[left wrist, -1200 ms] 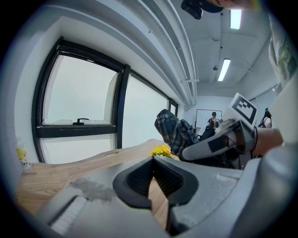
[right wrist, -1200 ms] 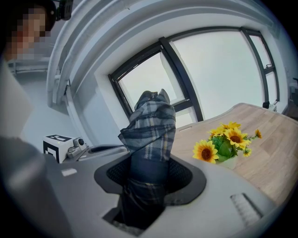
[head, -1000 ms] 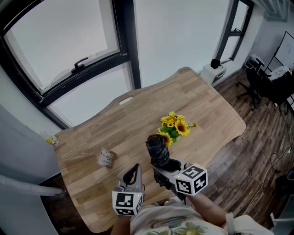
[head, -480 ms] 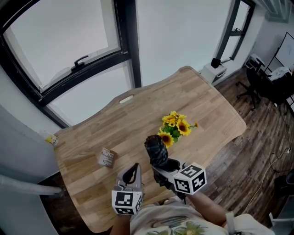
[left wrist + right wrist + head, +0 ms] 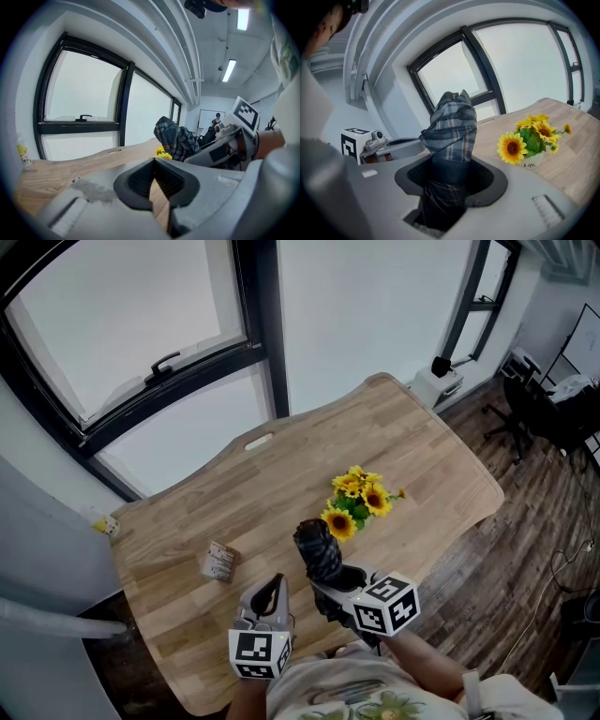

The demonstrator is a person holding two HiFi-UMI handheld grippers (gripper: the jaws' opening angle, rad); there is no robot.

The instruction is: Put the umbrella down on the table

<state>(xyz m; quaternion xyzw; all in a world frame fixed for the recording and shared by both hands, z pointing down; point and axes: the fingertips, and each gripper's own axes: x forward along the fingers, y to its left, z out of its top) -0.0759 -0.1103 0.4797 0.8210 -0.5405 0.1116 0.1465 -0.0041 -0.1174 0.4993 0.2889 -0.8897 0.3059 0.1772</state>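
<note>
Right gripper [image 5: 330,583] clamps folded plaid umbrella [image 5: 319,547], lower centre, over table [image 5: 281,474]. Left gripper [image 5: 271,596] lower left, jaws together, empty. Sunflower pot [image 5: 359,499] right of centre.

The plaid umbrella [image 5: 449,136] is disappearing at its lower end between the right gripper's [image 5: 451,180] jaws, so its handle is not showing. That gripper's body is covering the bottom of the sunflower pot [image 5: 533,161] and cutting its print short. In the left gripper view the umbrella is hiding most of the sunflowers [image 5: 161,152], the left gripper's [image 5: 157,176] body is blocking the near part of the table [image 5: 70,164], and a person [image 5: 216,121] by the far whiteboard is appearing too small to make out. In the head view the bottom edge is cutting off the person's shirt [image 5: 347,699], and the small box [image 5: 217,562] is bearing print too small to read.
</note>
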